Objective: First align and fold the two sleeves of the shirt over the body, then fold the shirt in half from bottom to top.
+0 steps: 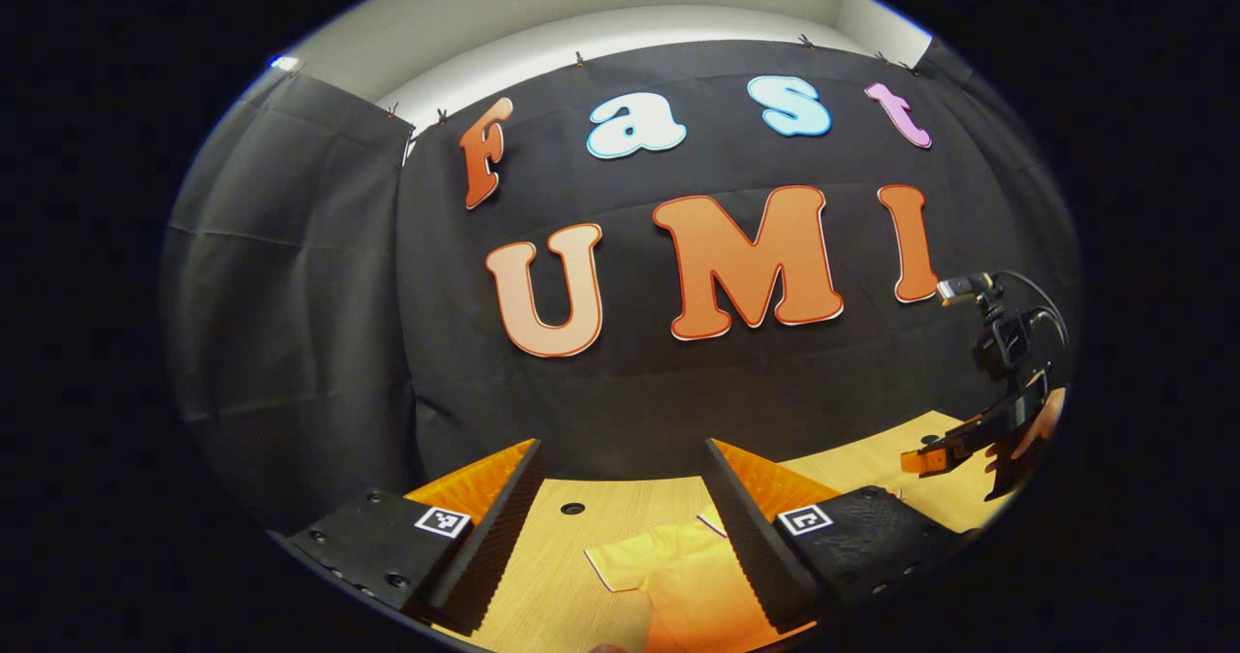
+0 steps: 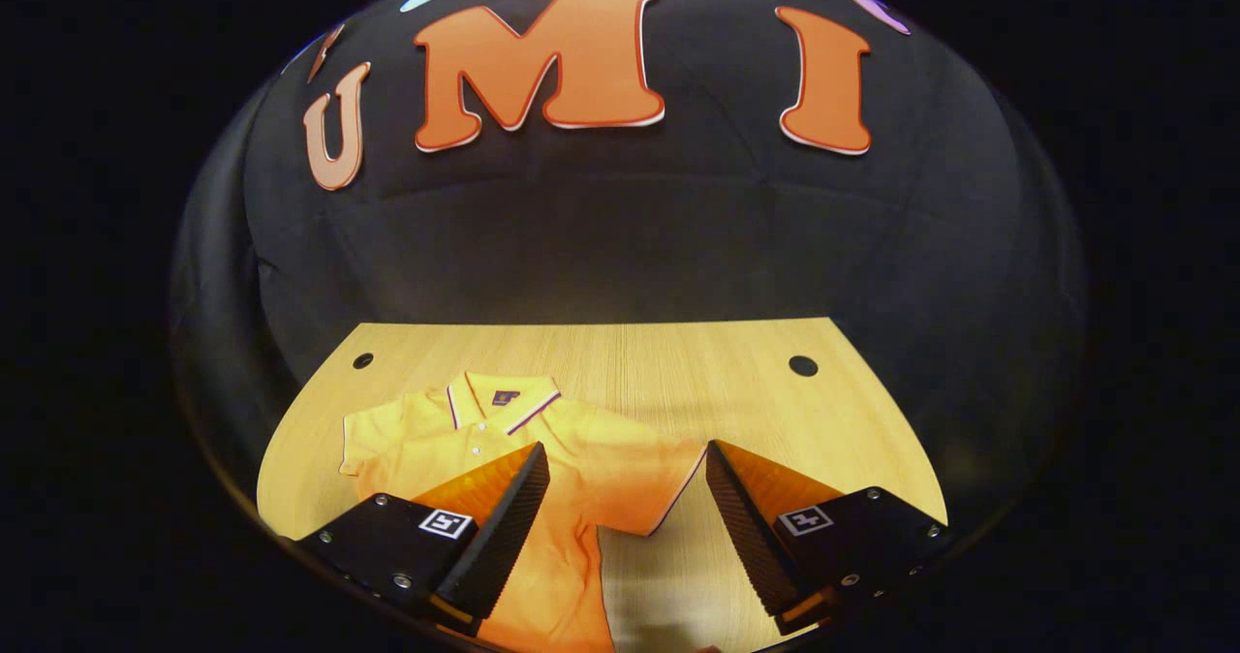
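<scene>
Fingers of both left gripper and right gripper spread wide, holding nothing, hovering over yellow shirt lying flat, collar away, on wooden surface, sleeves apparently unfolded, likely poised for sleeve grasps.

Right gripper view: shirt hem cut off at bottom edge; left finger hides part of its front. Left gripper view: shirt body cut off below, right finger covers its side. Far gripper jaw state unreadable.
</scene>
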Demonstrator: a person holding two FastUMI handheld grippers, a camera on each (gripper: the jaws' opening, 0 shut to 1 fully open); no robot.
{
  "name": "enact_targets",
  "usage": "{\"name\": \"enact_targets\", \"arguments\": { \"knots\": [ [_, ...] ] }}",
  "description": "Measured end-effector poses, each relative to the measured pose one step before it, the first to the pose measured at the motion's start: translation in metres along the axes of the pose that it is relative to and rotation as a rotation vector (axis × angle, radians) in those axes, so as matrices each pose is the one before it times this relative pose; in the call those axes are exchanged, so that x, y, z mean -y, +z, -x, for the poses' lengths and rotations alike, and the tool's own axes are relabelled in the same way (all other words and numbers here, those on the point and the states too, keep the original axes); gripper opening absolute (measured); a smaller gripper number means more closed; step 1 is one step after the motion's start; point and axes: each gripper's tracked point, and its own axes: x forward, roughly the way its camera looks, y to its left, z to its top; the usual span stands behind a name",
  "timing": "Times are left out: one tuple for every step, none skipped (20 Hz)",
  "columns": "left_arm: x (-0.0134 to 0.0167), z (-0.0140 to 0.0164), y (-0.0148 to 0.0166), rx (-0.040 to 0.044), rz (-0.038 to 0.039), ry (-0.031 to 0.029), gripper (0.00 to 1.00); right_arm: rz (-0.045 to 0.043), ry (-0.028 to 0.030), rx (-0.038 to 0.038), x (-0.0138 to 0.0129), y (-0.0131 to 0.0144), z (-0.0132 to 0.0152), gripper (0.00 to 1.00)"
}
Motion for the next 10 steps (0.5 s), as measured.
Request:
{"name": "enact_targets", "arguments": {
  "knots": [
    [-0.00097, 0.00219, -0.00125, -0.00773, -0.01067, 0.01016, 0.99, -0.00587, 0.01161, -0.02143, -0.00011, -0.00394, -0.01015, 0.99],
    [-0.00010, 0.00067, -0.00186, -0.00618, -0.00480, 0.01027, 0.99, -0.00135, 0.00621, -0.02608, 0.00241, -0.00459, -0.00592, 0.98],
    [0.00123, 0.00160, 0.00080, -0.00698, -0.00157, 0.00515, 0.99, -0.00182, 0.00199, -0.02638, 0.00366, -0.00376, -0.00928, 0.99],
    [0.00098, 0.00298, -0.00148, -0.00736, -0.00425, 0.00511, 1.00, -0.00004, -0.00880, -0.02512, 0.00679, -0.00414, -0.00896, 0.98],
    [0.00280, 0.00124, -0.00136, -0.00869, -0.00565, 0.00339, 0.99, 0.00151, -0.00374, -0.02764, 0.00435, -0.00445, -0.00896, 0.99],
    [0.00056, 0.00164, -0.00260, -0.00707, -0.00439, 0.00746, 0.99, -0.00148, -0.00749, -0.02853, 0.00478, -0.00358, -0.00975, 0.99],
    [-0.00099, 0.00202, -0.00070, -0.00614, 0.00076, 0.00867, 0.99, -0.00752, -0.00370, -0.02779, 0.00452, -0.00328, -0.00871, 0.99],
    [-0.00041, 0.00292, -0.00121, -0.00698, -0.00017, 0.00996, 0.99, -0.01064, 0.00373, -0.03293, 0.00275, -0.00408, -0.00872, 0.99],
    [-0.00330, 0.00098, -0.00175, -0.00907, -0.00069, 0.01398, 1.00, -0.01465, 0.00639, -0.03437, 0.00186, -0.00484, -0.00685, 0.98],
    [-0.00430, 0.00209, -0.00342, -0.01081, 0.00251, 0.01787, 1.00, -0.00956, 0.00674, -0.03194, 0.00113, -0.00335, -0.00781, 0.98]
  ]
}}
